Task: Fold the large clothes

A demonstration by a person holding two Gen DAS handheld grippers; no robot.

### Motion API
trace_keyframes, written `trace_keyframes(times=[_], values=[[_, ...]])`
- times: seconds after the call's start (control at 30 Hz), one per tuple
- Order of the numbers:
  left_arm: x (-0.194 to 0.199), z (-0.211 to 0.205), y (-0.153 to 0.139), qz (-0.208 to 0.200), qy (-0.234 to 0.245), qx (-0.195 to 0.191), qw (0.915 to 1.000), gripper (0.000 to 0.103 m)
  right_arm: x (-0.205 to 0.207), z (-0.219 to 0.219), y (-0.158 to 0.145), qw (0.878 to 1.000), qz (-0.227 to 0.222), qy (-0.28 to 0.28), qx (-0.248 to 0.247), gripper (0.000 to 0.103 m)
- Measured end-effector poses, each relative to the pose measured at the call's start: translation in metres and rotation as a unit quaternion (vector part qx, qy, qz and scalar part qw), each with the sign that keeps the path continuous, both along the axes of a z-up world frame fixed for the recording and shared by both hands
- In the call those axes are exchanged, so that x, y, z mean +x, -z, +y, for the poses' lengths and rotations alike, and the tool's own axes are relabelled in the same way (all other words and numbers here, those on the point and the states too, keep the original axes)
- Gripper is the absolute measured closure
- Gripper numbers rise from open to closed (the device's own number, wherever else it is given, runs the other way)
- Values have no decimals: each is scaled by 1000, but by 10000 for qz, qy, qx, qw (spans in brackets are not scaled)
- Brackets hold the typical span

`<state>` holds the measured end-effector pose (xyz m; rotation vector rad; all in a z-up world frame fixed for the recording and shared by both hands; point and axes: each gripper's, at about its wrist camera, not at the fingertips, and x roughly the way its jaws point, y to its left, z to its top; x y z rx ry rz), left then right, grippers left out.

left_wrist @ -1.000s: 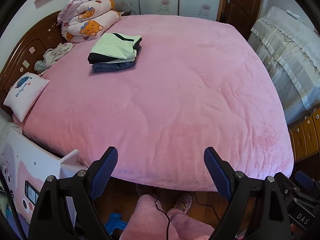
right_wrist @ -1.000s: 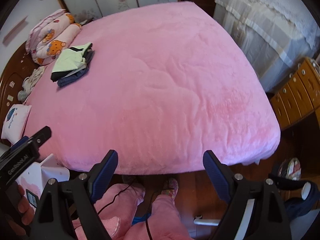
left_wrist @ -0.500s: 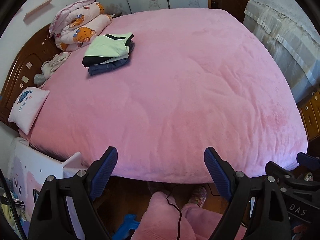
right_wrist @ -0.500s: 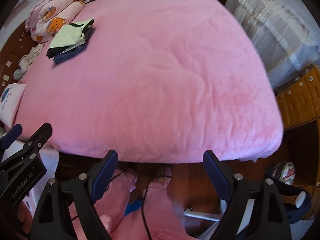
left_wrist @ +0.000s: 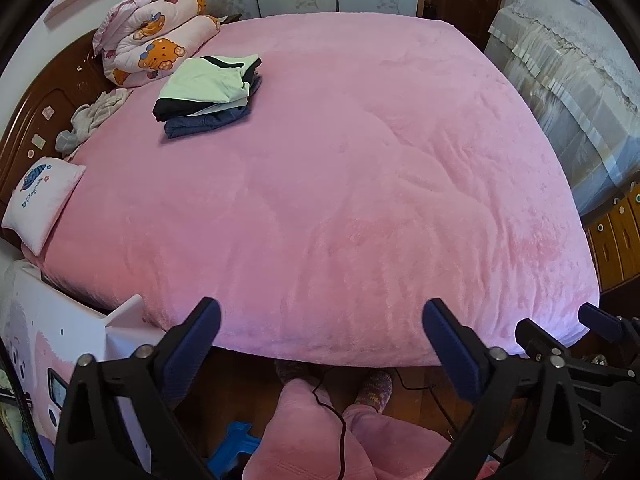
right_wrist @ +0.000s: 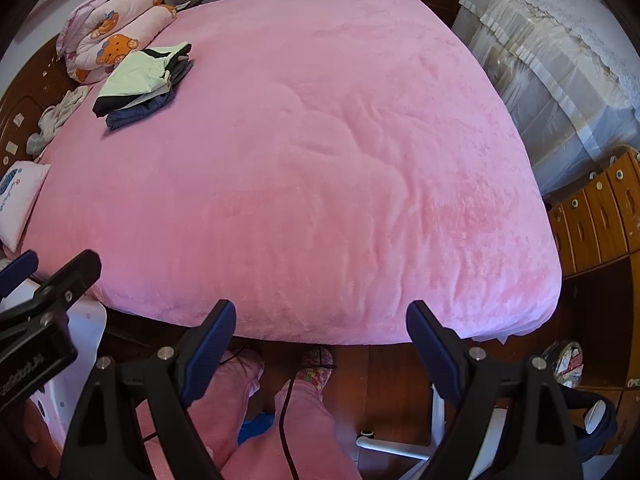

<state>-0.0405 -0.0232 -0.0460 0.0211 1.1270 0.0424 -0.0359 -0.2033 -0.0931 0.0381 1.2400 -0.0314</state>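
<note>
- While I hold both tools over the near edge of the bed (left_wrist: 360,200), nothing is being folded: I read this as the gap between garments, or the close of the job.
- Far left, against the headboard (left_wrist: 36,120): a small white pillow (left_wrist: 40,200), a crumpled grey-white cloth (left_wrist: 90,120) and a rolled bear-print quilt (left_wrist: 160,40). Whether that crumpled cloth is a garment awaiting its turn I cannot tell.
- Just right of the quilt sits the stack of folded clothes (left_wrist: 208,92), pale green piece on top, dark and blue pieces under it, well apart from both grippers. It looks tidy and finished.
- Left gripper (left_wrist: 320,332): jaws have just been opening and now stand wide, with only the pink cover and the floor behind them. Nothing is held.
- Centre, below the bed edge: the person's legs in pink trousers (left_wrist: 320,432), cable trailing down.
- Right gripper (right_wrist: 320,332): jaws wide apart, likewise empty, aimed steeply down at the bed edge.
- Far right: a covered piece of furniture (right_wrist: 560,60) and wooden drawers (right_wrist: 600,208); no loose clothing visible there.
- Judgement on the next move: if another large garment remains, it must be fetched from outside these views and spread flat on the open middle of the bed, both grippers needed at opposite corners.
- No spread-out garment is in sight, so the work area is ready but unloaded.
</note>
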Motion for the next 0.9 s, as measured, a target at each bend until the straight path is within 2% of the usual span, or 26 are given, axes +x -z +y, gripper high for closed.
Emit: trace_keyframes(times=[0.3, 0.47, 0.9], values=[[4, 4, 2, 13, -44, -190, 9998, 0, 6, -4, -4, 9999, -52, 108, -8, 13], [6, 6, -2, -53, -117, -228, 9997, 0, 9, -1, -10, 9997, -203, 43, -100, 6], [14, 2, -5, -151, -115, -248, 9995, 0, 20, 5, -19, 9990, -378, -80, -210, 4]])
